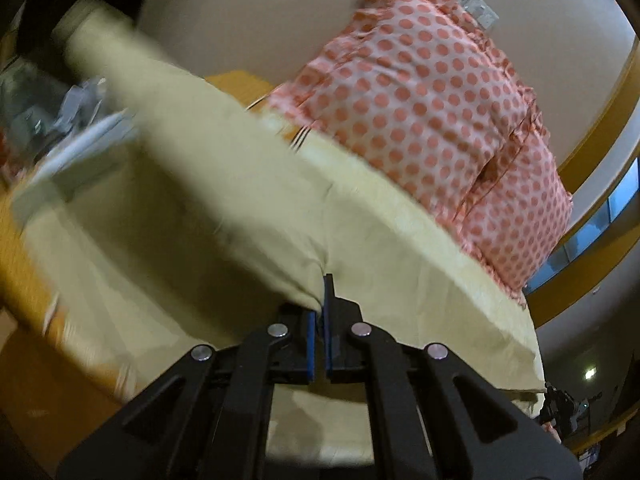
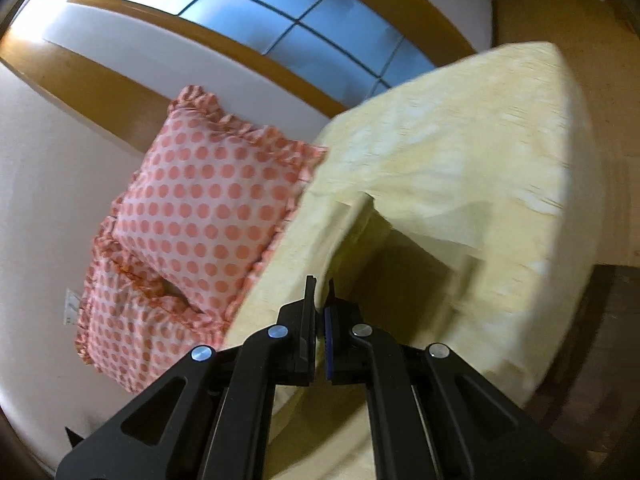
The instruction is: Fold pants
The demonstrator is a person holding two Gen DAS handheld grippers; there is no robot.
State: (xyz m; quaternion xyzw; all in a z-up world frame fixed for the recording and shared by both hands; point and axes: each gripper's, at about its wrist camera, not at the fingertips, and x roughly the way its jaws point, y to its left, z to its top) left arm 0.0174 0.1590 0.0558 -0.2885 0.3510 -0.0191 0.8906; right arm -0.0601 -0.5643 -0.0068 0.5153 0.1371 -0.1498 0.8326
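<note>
The pale pants point(image 1: 224, 184) hang above the bed point(image 1: 420, 272), running toward 10 o'clock from the left gripper point(image 1: 323, 300), which pinches one corner. The right gripper point(image 2: 320, 300) also clamps a fold of them, toward 1 o'clock. Dotted pillows point(image 2: 200, 208) lie beyond.

A bed with a pale yellow sheet point(image 2: 480, 152) carries everything. Two polka-dot pillows point(image 2: 208, 200), pink with coral spots and frilled edges, lie stacked at its head against the wall, also seen in the left view point(image 1: 436, 120).
</note>
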